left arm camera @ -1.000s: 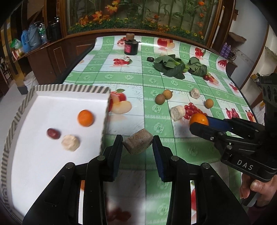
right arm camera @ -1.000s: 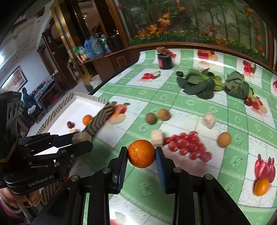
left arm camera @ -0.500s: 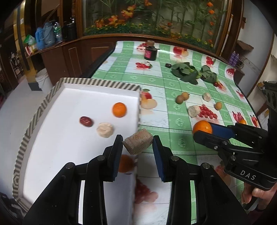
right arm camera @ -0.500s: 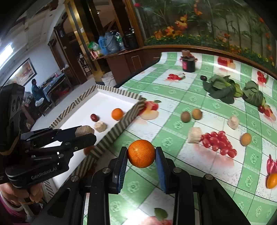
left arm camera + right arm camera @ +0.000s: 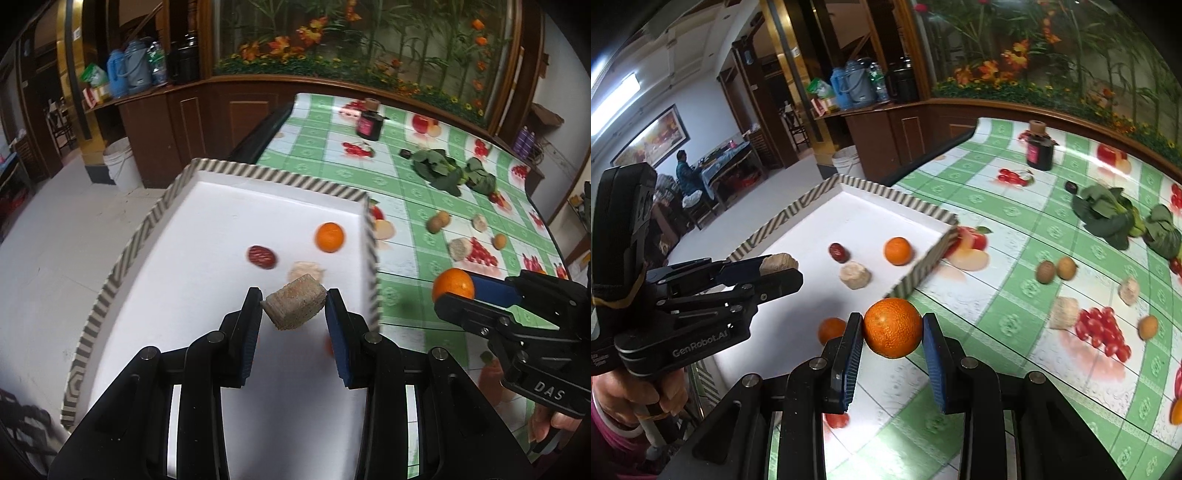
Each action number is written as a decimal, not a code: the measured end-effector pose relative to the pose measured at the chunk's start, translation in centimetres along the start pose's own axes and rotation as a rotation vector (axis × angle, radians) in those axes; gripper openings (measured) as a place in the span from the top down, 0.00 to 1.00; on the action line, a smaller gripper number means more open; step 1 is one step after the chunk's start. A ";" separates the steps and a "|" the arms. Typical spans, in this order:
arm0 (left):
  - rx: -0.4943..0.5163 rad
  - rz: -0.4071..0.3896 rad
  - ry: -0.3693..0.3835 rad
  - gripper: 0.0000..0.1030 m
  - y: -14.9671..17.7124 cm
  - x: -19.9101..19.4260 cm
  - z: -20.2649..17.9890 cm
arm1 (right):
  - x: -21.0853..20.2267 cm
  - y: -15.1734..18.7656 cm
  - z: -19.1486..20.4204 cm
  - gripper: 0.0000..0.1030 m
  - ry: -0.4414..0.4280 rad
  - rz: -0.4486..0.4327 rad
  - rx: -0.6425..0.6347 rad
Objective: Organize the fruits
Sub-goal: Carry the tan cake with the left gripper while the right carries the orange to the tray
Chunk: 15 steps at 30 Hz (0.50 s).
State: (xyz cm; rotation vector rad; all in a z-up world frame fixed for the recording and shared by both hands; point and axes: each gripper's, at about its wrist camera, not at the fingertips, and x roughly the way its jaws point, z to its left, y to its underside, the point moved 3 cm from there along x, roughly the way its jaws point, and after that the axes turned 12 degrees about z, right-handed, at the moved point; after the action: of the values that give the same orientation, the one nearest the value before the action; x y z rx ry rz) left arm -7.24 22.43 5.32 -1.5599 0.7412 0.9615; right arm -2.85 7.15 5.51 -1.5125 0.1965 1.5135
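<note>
My left gripper (image 5: 293, 304) is shut on a tan sugarcane chunk (image 5: 294, 307) and holds it over the white tray (image 5: 184, 295) with the striped rim. The tray holds an orange (image 5: 330, 237), a red date (image 5: 261, 256) and a pale chunk (image 5: 306, 270). My right gripper (image 5: 892, 328) is shut on a large orange (image 5: 892, 327) above the tablecloth just right of the tray (image 5: 812, 240). In the right wrist view the left gripper (image 5: 775, 267) shows at left over the tray; another orange (image 5: 832, 329) lies in the tray near my fingers.
On the green fruit-print tablecloth (image 5: 1015, 266) lie two brown round fruits (image 5: 1055, 269), pale chunks (image 5: 1064, 313), a small yellow fruit (image 5: 1147, 326), leafy greens (image 5: 1108, 216) and a dark jar (image 5: 1039, 151). Wooden cabinets stand behind.
Both grippers have moved left with their loads. The left one now hangs over the tray's inside instead of its right rim; the right one has come closer to the tray's edge.
</note>
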 end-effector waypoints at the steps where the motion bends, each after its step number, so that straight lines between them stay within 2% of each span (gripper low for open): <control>1: -0.007 0.002 -0.002 0.66 0.0 0.1 0.4 | 0.2 -0.2 0.3 0.70 -0.004 0.002 -0.006; 7: -0.062 0.031 -0.007 0.66 0.2 1.0 3.3 | 1.5 -1.3 3.0 0.70 -0.026 0.025 -0.070; 15: -0.109 0.077 -0.012 0.66 0.5 2.7 5.4 | 5.7 -3.1 5.3 0.70 -0.050 0.101 -0.136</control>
State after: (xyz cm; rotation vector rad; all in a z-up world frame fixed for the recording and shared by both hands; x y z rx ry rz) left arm -7.45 27.75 2.38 -1.6283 0.7560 1.0824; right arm -3.11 15.23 3.33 -1.5899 0.1442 1.6717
